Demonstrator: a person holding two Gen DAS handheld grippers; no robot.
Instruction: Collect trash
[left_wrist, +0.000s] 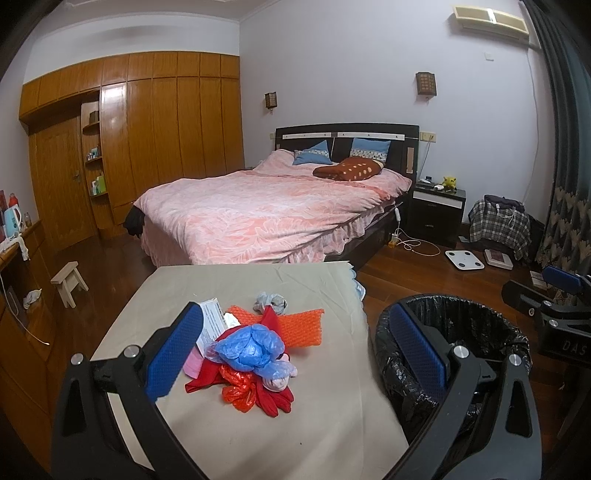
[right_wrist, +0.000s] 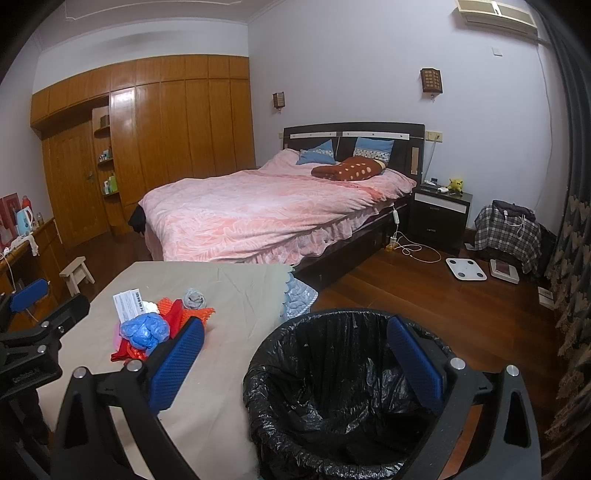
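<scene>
A pile of trash lies on the beige-covered table (left_wrist: 229, 424): a blue plastic bag (left_wrist: 251, 349) (right_wrist: 146, 330), red plastic (left_wrist: 255, 395), orange foam netting (left_wrist: 299, 323), a grey crumpled wad (left_wrist: 271, 302) (right_wrist: 195, 298), a printed white paper (left_wrist: 212, 319) (right_wrist: 127, 304). My left gripper (left_wrist: 295, 354) is open and empty, its fingers either side of the pile, above it. My right gripper (right_wrist: 295, 363) is open and empty above the bin (right_wrist: 332, 398), which is lined with a black bag. The bin (left_wrist: 443, 354) stands right of the table.
A bed with a pink cover (left_wrist: 266, 206) stands beyond the table. A small wooden stool (left_wrist: 68, 282) is on the floor at left. A nightstand (left_wrist: 437, 210), a white scale (left_wrist: 464, 259) and a plaid-covered item (left_wrist: 500, 225) are at right. Wooden wardrobes (left_wrist: 147, 129) line the far left wall.
</scene>
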